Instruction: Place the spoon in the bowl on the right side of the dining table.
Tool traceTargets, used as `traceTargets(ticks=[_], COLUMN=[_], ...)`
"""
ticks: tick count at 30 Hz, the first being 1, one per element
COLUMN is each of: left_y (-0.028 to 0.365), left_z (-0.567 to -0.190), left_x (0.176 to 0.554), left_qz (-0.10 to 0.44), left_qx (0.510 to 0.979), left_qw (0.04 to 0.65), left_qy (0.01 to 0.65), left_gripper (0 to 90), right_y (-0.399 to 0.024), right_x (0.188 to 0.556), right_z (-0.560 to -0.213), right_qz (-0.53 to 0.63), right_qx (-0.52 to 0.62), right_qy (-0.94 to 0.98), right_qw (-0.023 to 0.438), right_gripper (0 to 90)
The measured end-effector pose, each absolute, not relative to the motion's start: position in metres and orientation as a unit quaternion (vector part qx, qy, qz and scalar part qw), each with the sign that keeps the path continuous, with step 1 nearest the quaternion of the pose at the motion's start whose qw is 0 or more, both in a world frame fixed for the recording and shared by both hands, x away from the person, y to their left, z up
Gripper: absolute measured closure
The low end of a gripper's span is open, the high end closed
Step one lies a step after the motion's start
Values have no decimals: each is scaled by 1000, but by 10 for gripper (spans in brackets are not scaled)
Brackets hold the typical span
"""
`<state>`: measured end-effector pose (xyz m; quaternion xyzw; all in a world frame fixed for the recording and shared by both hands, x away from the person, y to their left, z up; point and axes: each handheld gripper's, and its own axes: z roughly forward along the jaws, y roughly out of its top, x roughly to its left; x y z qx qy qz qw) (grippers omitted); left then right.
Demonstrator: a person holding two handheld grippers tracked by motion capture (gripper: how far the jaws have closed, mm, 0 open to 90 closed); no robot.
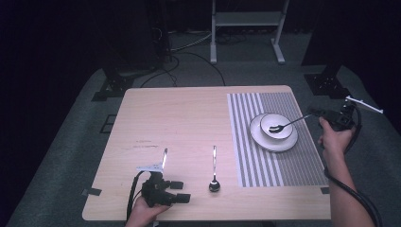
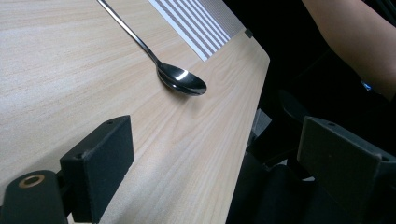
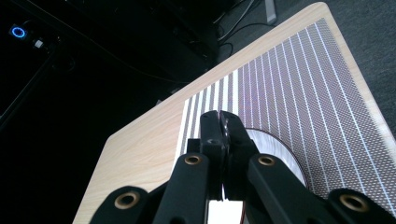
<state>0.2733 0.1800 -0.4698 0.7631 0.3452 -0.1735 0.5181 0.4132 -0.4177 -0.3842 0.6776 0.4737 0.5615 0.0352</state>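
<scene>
A: Start nearest. What is the left gripper [image 1: 182, 191] doing?

B: It rests at the table's [image 1: 179, 118] near edge, held in the person's left hand [image 1: 144, 213], with its jaws spread wide and nothing between them. In the left gripper view the two black pads [image 2: 105, 165] stand well apart over bare wood.

A: Anything close to it?

B: A spoon [image 1: 214, 177] lies flat on the table, a little way off its open jaws toward the striped mat [image 1: 302, 161]. Its bowl sits nearest the person and its handle points away. In the left gripper view that same spoon [image 2: 180, 79] lies ahead of the jaws, apart from them.

A: And farther off?

B: The right gripper [image 1: 316, 113] is beyond the table's right edge, in the right hand [image 1: 333, 139]. Its jaws are clenched on the handle end of a second spoon [image 1: 286, 124]. In the right gripper view the fingertips [image 3: 219, 122] are pressed together.

A: Where does that spoon reach?

B: Out from the jaws toward the table's middle, its bowl resting inside the small bowl [image 1: 279, 120], which sits on a white plate [image 1: 265, 139] on the mat. In the right gripper view the plate [image 3: 285, 154] shows just behind the closed jaws.
</scene>
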Motion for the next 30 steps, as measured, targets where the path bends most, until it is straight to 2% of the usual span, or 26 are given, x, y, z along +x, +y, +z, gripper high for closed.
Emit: traceTargets(ticks=[30], left_y=[180], left_z=[-469], left_x=[273], left_qz=[-173], left_qx=[762], left_qw=[520], left_qy=[344], left_gripper=[94], right_y=[-418], right_x=[418], right_z=[-400], right_qz=[549], right_qx=[686], right_qy=[475], right_qw=[35], right_gripper=[882])
